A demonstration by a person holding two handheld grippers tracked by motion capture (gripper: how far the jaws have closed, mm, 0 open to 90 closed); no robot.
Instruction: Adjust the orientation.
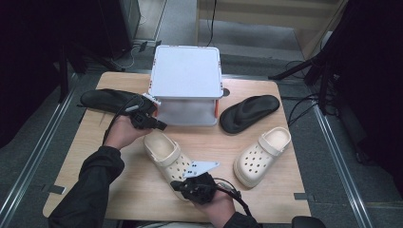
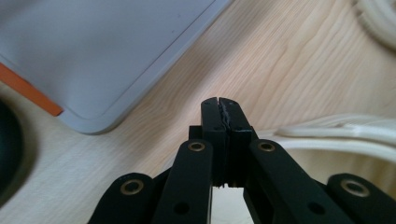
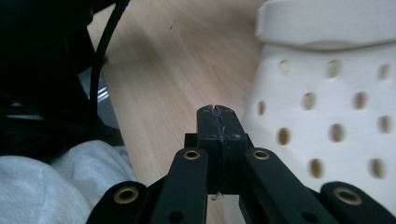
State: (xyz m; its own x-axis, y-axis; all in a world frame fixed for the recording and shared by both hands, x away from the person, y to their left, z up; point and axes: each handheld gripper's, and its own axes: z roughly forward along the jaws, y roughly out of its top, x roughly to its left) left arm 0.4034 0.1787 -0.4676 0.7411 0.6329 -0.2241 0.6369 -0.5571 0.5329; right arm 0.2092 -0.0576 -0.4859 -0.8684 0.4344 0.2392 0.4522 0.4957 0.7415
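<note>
cream clog (image 1: 167, 154), left gripper (image 1: 160, 125) closed beside, right gripper (image 1: 177, 185) closed

From above the person's edge we look forward and down on the whole light wooden tabletop (image 1: 142, 190). The left gripper view sits low and close, facing along its own jaws toward the grey square lidded box (image 2: 93, 51), which the high view (image 1: 186, 71) shares. The right gripper view, equally close, faces the cream perforated foam clog (image 3: 336, 116), which also lies under the high view (image 1: 167, 156).
</note>
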